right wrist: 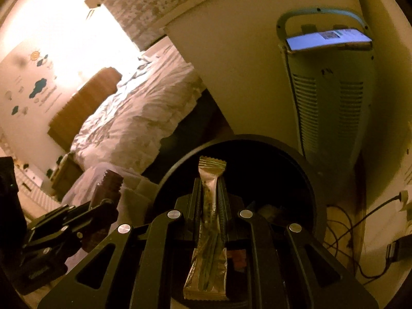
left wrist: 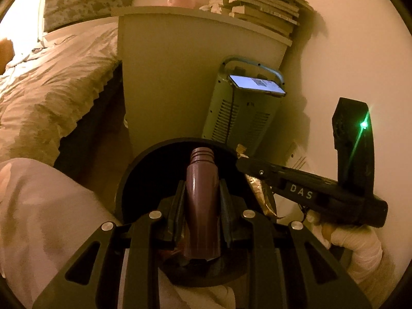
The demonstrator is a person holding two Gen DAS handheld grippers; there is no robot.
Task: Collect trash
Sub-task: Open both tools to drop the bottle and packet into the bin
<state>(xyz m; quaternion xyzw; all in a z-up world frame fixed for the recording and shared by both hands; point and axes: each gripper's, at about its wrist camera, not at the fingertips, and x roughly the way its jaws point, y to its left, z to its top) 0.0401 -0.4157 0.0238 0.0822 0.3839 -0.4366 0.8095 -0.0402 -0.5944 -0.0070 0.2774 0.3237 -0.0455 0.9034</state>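
My left gripper (left wrist: 202, 193) is shut on a dark plastic bottle (left wrist: 202, 200) with a threaded open neck, held over the mouth of a round black bin (left wrist: 154, 152). My right gripper (right wrist: 209, 193) is shut on a gold snack wrapper (right wrist: 209, 221), held over the same bin (right wrist: 306, 180). In the left wrist view the right gripper (left wrist: 242, 158) reaches in from the right with the wrapper (left wrist: 260, 193) hanging at the bin's rim. In the right wrist view the left gripper (right wrist: 105, 203) and the bottle (right wrist: 108, 188) show at the left.
A white bedside cabinet (left wrist: 180, 77) stands behind the bin, with a stack of books (left wrist: 260, 5) on top. A pale green heater (left wrist: 239, 113) with a lit phone (left wrist: 257, 83) on it stands to the right. A bed with a rumpled duvet (left wrist: 51, 90) lies left. Cables (right wrist: 342, 229) trail at right.
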